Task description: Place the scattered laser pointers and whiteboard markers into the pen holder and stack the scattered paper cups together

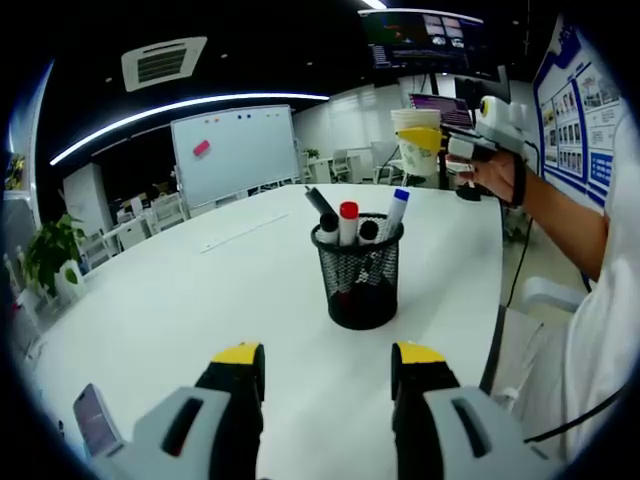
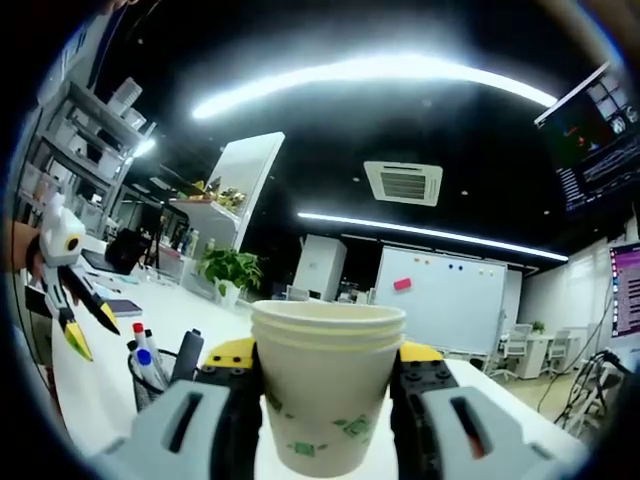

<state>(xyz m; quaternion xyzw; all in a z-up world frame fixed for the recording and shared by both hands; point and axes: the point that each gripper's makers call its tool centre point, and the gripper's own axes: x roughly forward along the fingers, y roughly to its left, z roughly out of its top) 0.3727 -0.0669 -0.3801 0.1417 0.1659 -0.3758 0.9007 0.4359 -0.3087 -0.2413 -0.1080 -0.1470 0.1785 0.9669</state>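
In the left gripper view, the left gripper (image 1: 327, 368) is low over the white tabletop (image 1: 180, 300), its two yellow-tipped jaws spread apart with bare table between them and nothing in their grasp. Just beyond the jaws stands the black wire-mesh pen holder (image 1: 358, 283), upright on the table and near its right-hand edge. It holds several markers standing on end: one with a red cap (image 1: 348, 222), one with a blue cap (image 1: 397, 211), and dark-capped ones beside them. At the upper right of this view the right gripper (image 1: 432, 139) is raised well above the table in a person's hand (image 1: 492, 175), and it carries the stack of white paper cups (image 1: 414, 141) off the surface. In the right gripper view, the right gripper (image 2: 327, 385) is pinching that stack of paper cups (image 2: 325, 385) between its jaws; the cups are nested, at least three rims are visible one above another, and green markings show on the outer cup's wall. At the lower left of that view the pen holder (image 2: 160, 385) is partly in sight with its markers, and the left gripper (image 2: 85, 310) is seen above it with its jaws apart. A wheeled whiteboard (image 1: 235, 152) stands in the room behind the table.
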